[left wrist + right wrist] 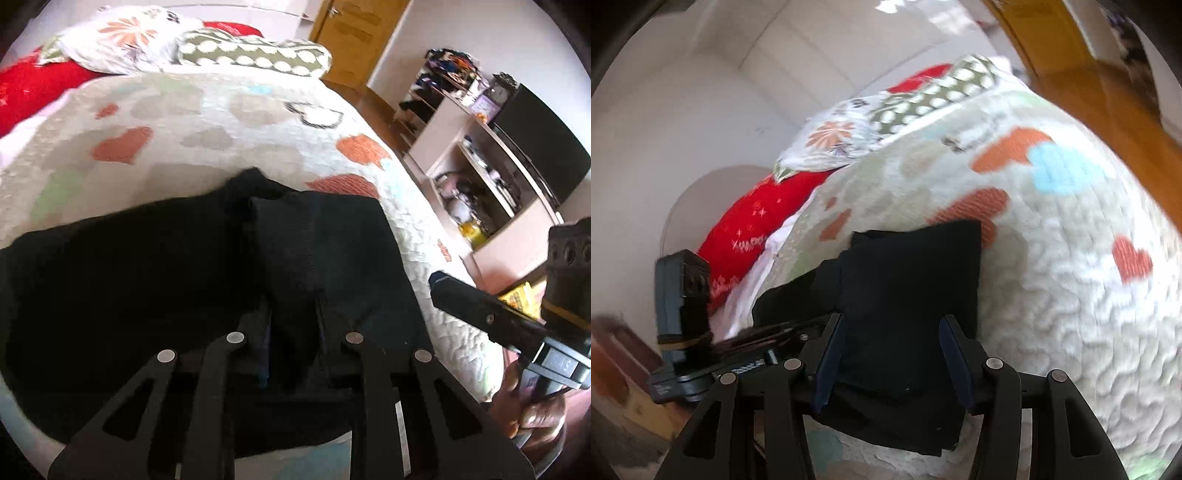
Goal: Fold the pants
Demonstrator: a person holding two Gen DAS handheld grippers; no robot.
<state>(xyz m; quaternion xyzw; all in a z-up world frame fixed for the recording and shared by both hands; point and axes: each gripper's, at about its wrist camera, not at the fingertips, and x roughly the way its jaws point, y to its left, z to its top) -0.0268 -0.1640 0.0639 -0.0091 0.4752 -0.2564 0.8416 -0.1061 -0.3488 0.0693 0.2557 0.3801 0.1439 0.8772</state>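
While the black pants [166,266] lie spread across the lower half of the left wrist frame on the quilted bed [229,122], we angle the left hand-held gripper [293,317] steeply down, its jaws pinched tight on a fold of the dark cloth. At the right edge, the right hand-held gripper [892,350] tilts down too; its jaws stand partly apart astride the pants' edge, and whether its pads press the cloth we cannot tell.

Pants [177,266] on bedspread [221,122], near its front edge; pillows [255,55] behind at the far end; shelving unit [491,173] right of the bed
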